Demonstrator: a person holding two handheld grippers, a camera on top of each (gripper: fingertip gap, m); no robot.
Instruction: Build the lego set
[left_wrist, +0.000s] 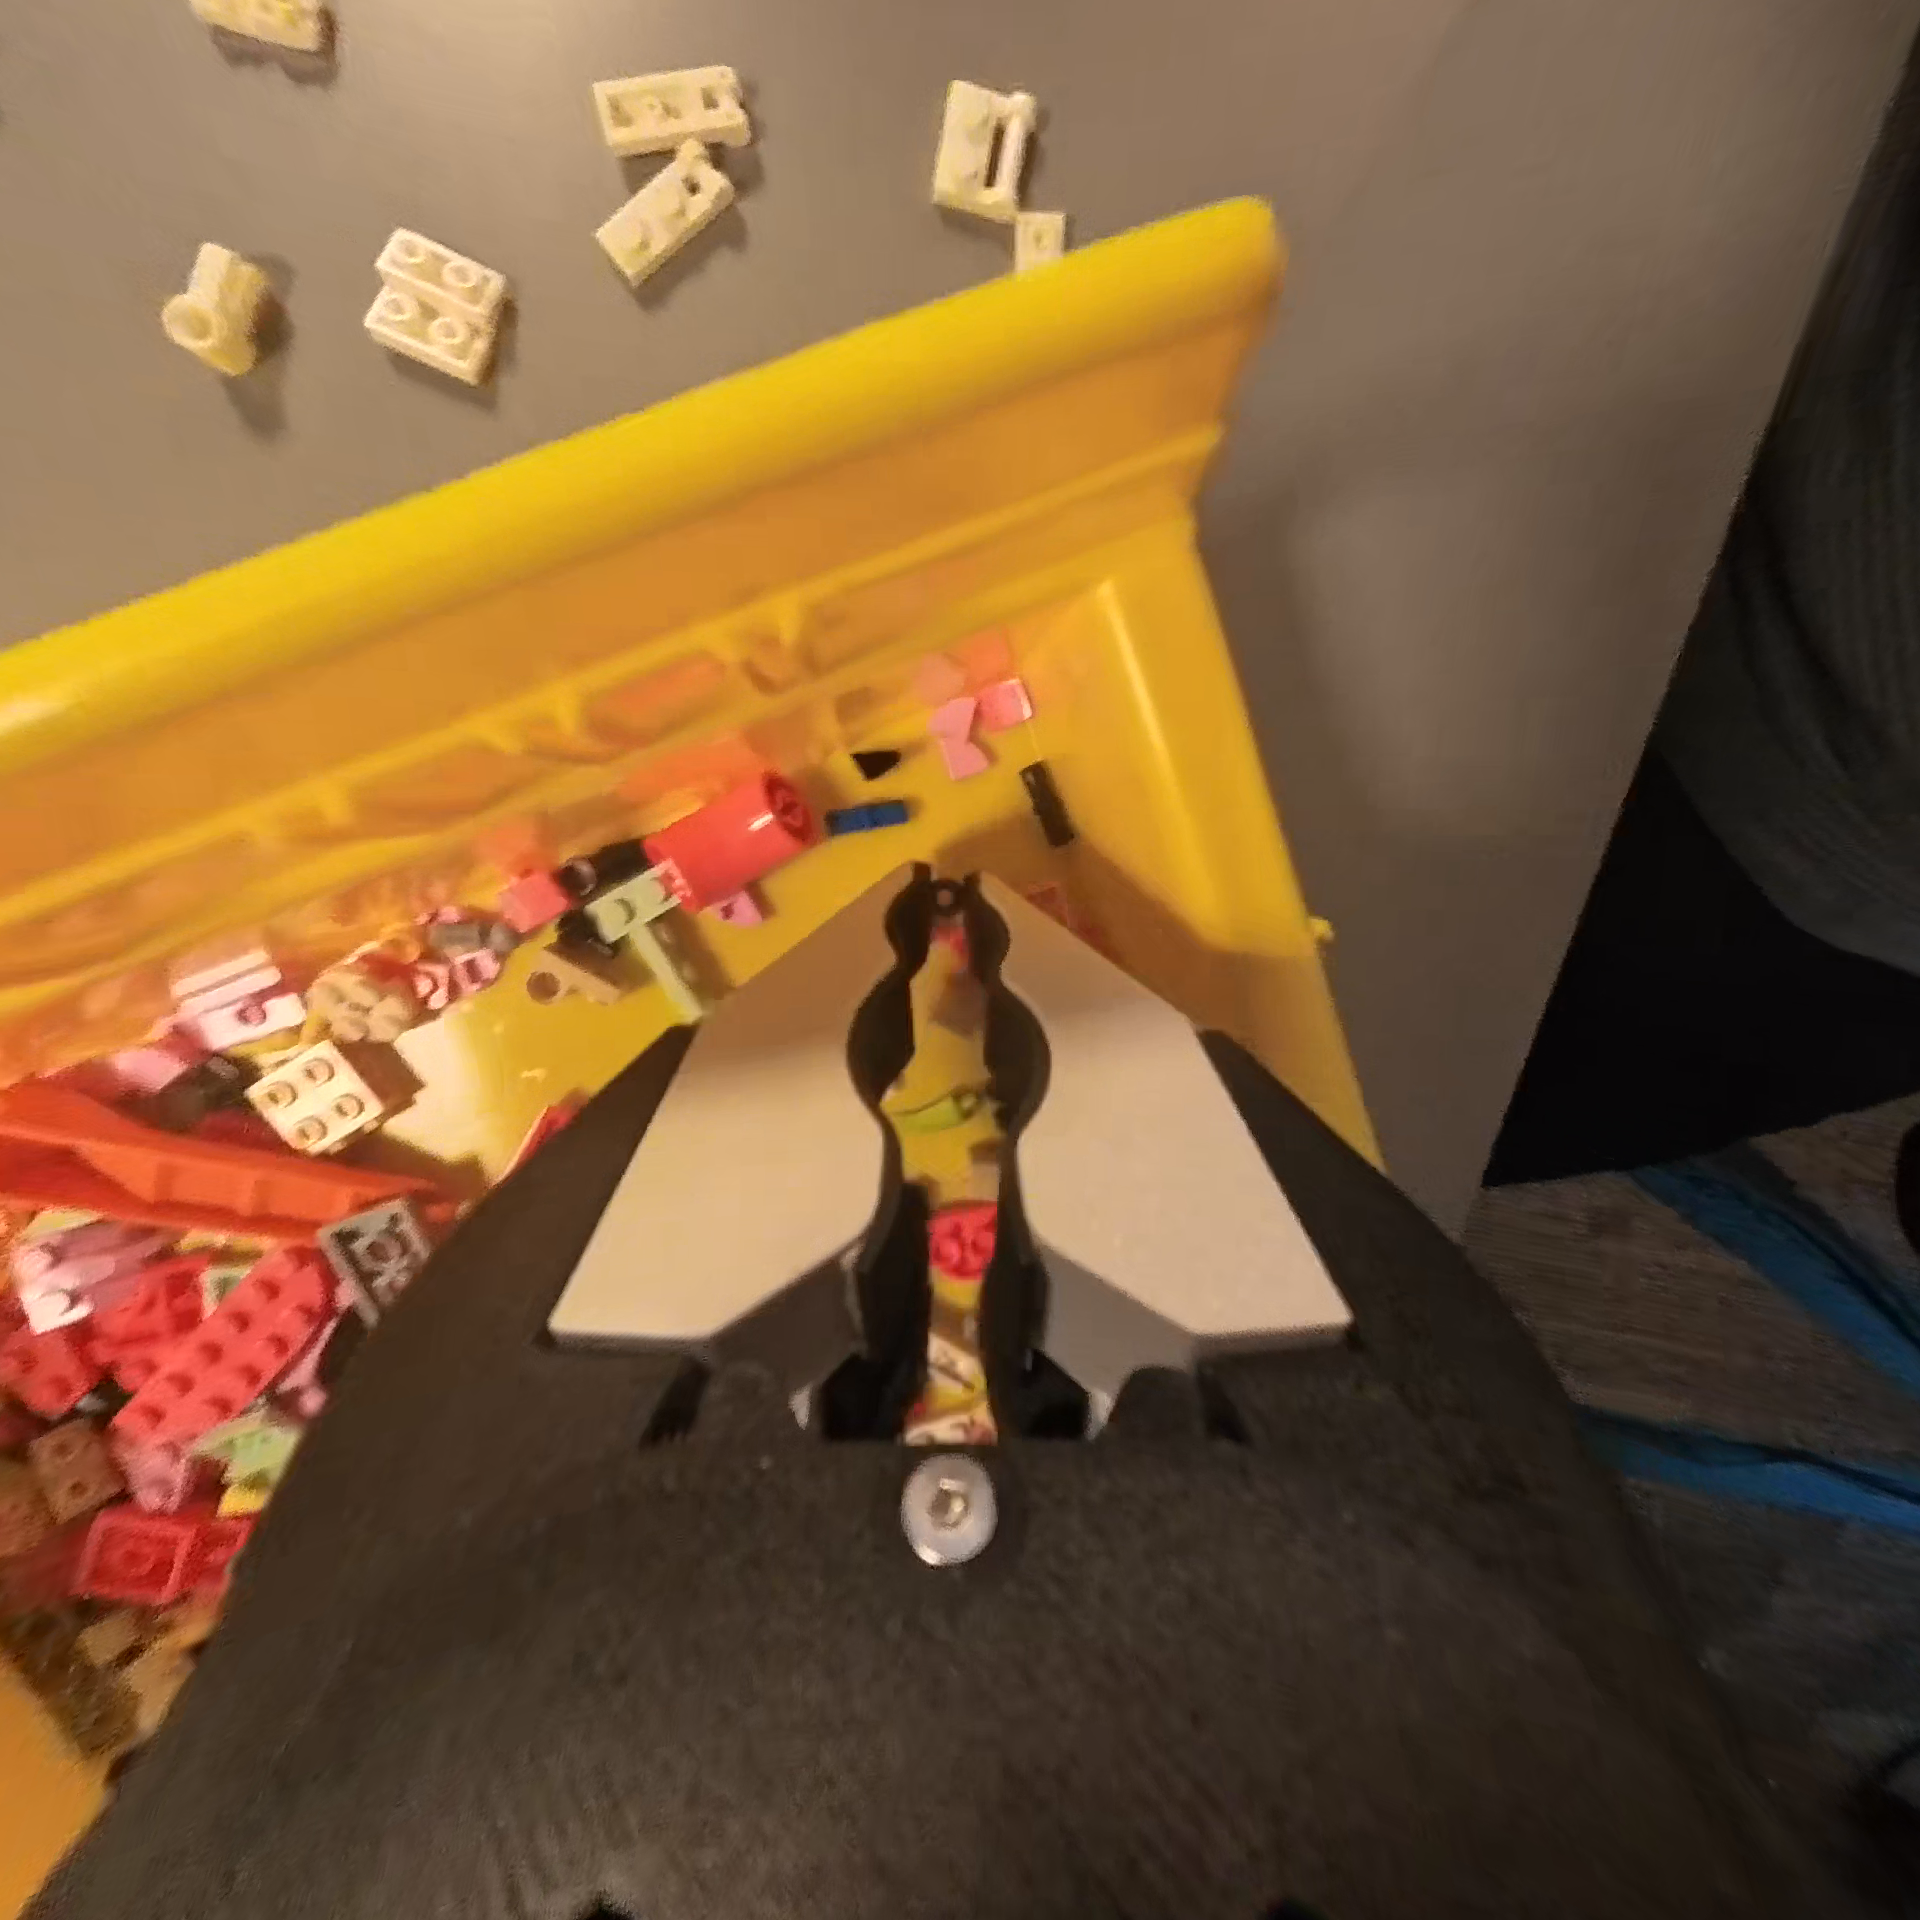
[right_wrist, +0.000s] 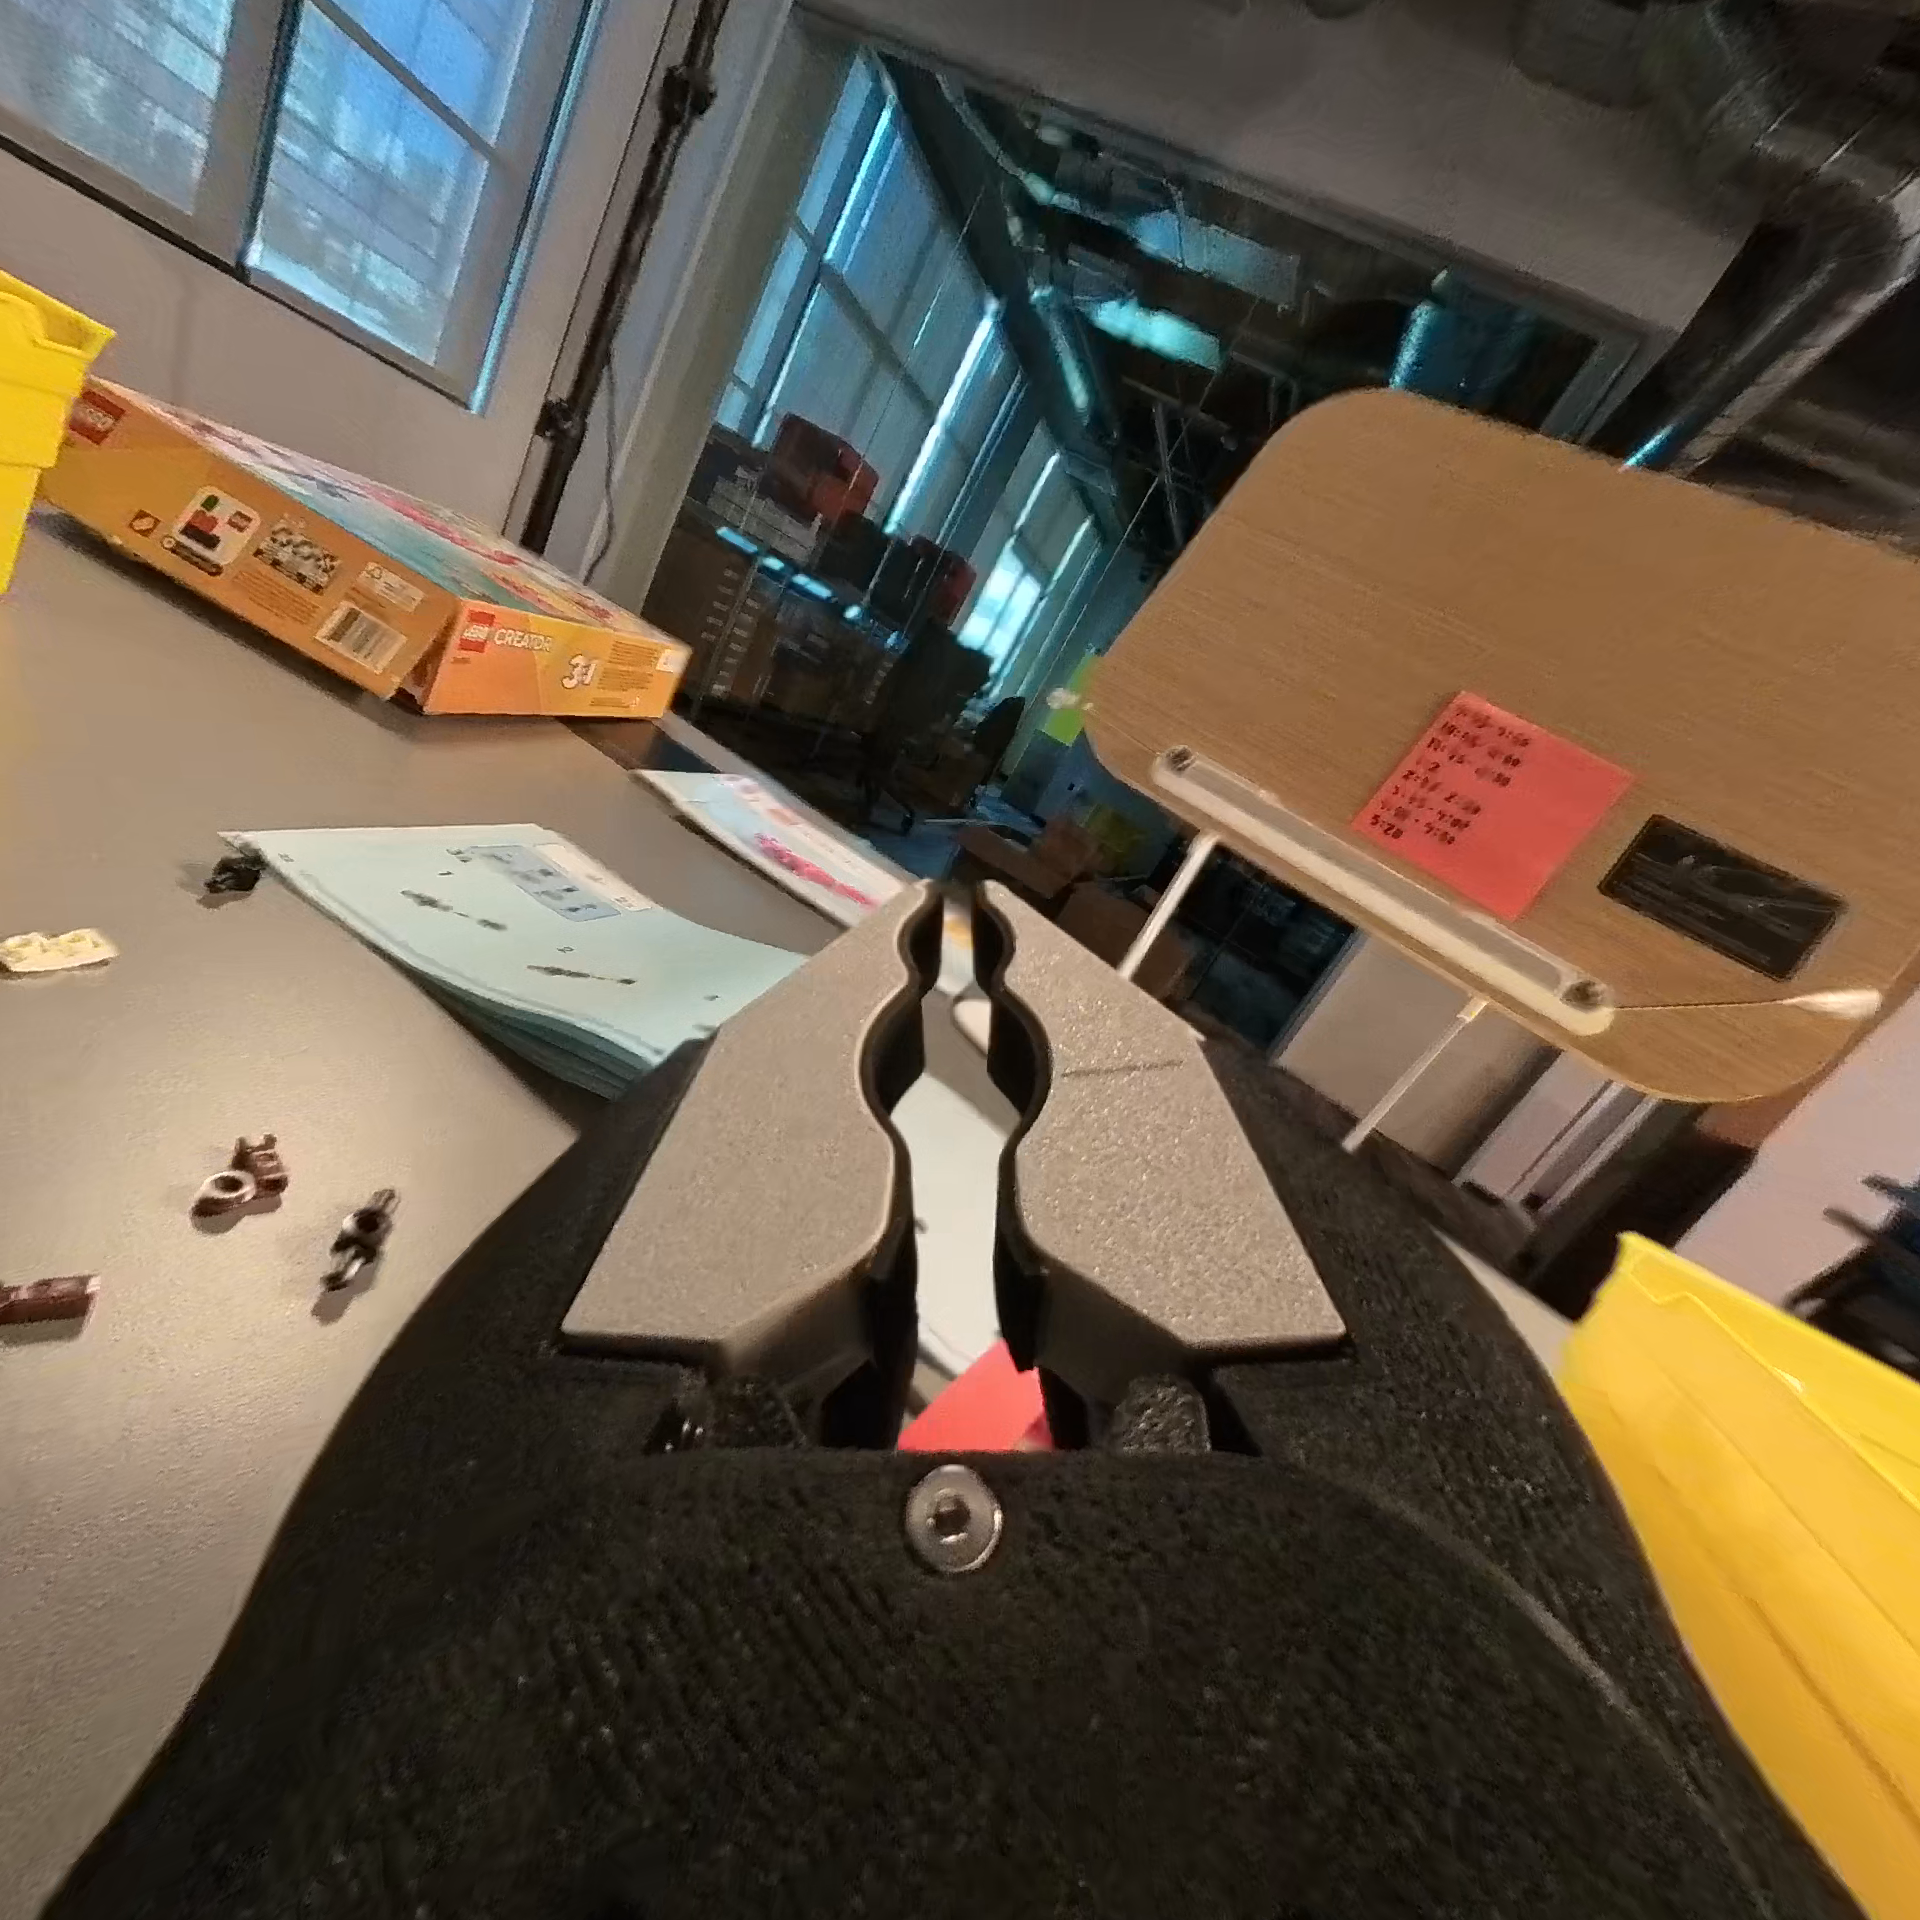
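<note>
My left gripper (left_wrist: 945, 891) reaches into the yellow bin (left_wrist: 727, 520), over its bare corner. Its fingertips are shut on a small black round piece with a hole (left_wrist: 947, 895). Just beyond the tips lie a blue pin (left_wrist: 868, 818), a black pin (left_wrist: 1049, 805), a red cylinder (left_wrist: 727, 831) and pink pieces (left_wrist: 971, 727). My right gripper (right_wrist: 958, 904) hovers above the grey table (right_wrist: 156, 727), pointing out into the room. Its fingertips stand almost together and nothing shows between them.
Red, pink and tan bricks (left_wrist: 208, 1340) fill the bin's left side. Pale yellow pieces (left_wrist: 436, 301) lie on the table beyond the bin. The right wrist view shows an instruction booklet (right_wrist: 499, 935), an orange box (right_wrist: 364, 582), small dark pieces (right_wrist: 244, 1179), a yellow bin (right_wrist: 1766, 1507) and a wooden panel (right_wrist: 1507, 623). The left gripper's tips are roughly 35 cm from the right gripper's. My right gripper's tips are some 35 cm from the wooden panel (right_wrist: 1507, 623).
</note>
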